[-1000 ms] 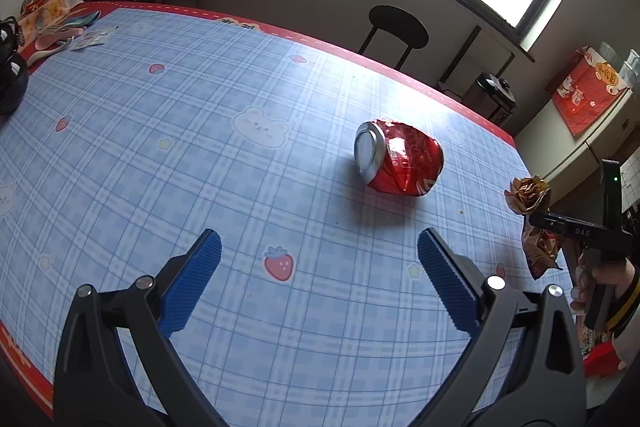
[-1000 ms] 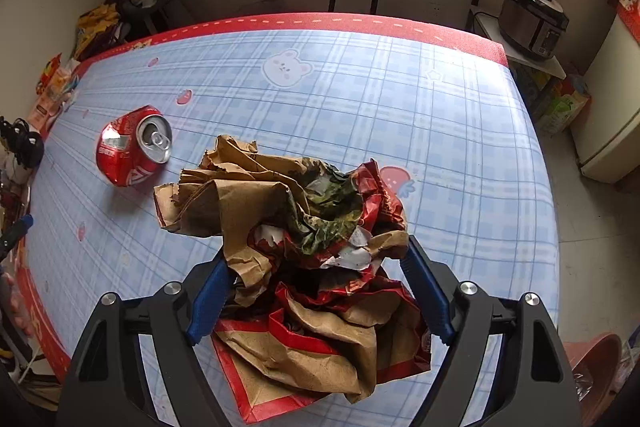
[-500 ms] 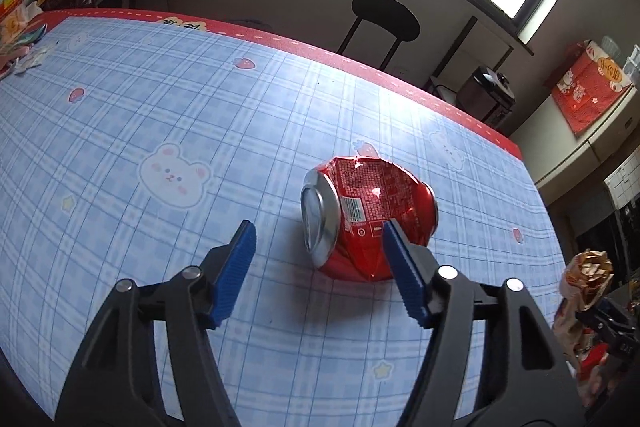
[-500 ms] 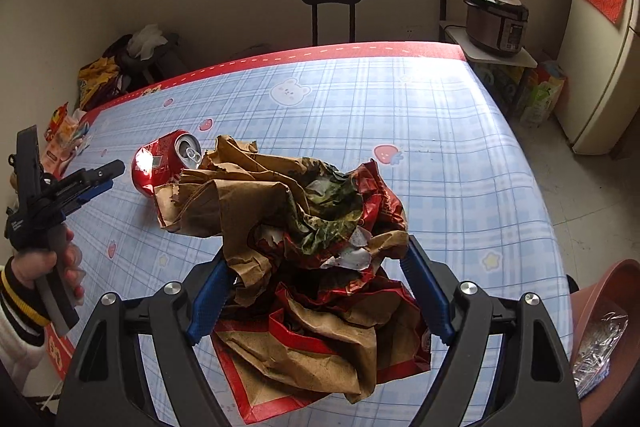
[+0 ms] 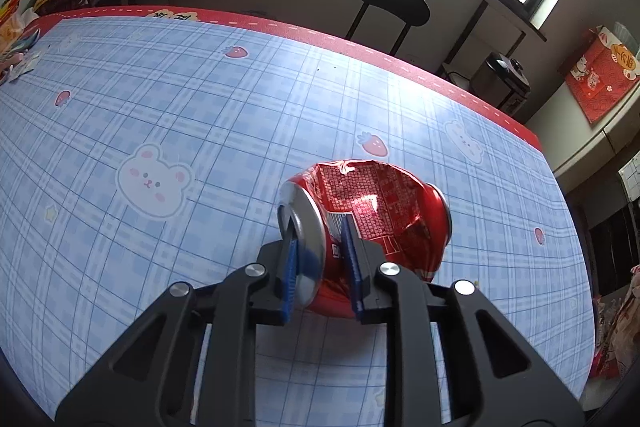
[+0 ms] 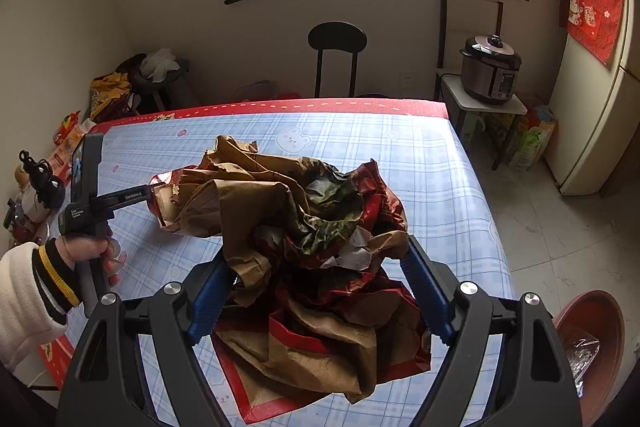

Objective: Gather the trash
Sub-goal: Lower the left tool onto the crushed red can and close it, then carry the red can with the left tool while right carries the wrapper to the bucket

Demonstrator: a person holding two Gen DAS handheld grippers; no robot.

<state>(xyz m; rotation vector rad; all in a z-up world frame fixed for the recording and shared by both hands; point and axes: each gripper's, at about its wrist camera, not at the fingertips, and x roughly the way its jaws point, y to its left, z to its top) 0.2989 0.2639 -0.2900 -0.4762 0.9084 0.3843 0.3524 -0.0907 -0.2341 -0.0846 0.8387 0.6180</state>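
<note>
Can: a crushed red drink can is laid on its side on the counter, its silver end turned toward the left wrist camera; the rim end is the part taken, presumably because the dented body offers no flat faces.
Left tongs: the jaws have just been closing, and the can's rim end is now pinched between the blue pads, one pad set against the silver end face and the other against the red wall. The can is judged not yet lifted, since its body is seen resting on the cloth.
Right tongs: a wad of crumpled brown and red paper is clamped between widely spread jaws; the wide spread is explained by the bulk of the wad, not by an empty grip. The wad is held above the counter, clear of the cloth.
Hand: the left tool's handle is gripped by a hand in a white sleeve at the left of the right wrist view.
Tub: a reddish-brown tub with something crinkly and clear inside stands on the floor beside the counter's right edge; it is judged the likely place for the rubbish, which would explain the paper being kept aloft on that side.
</note>
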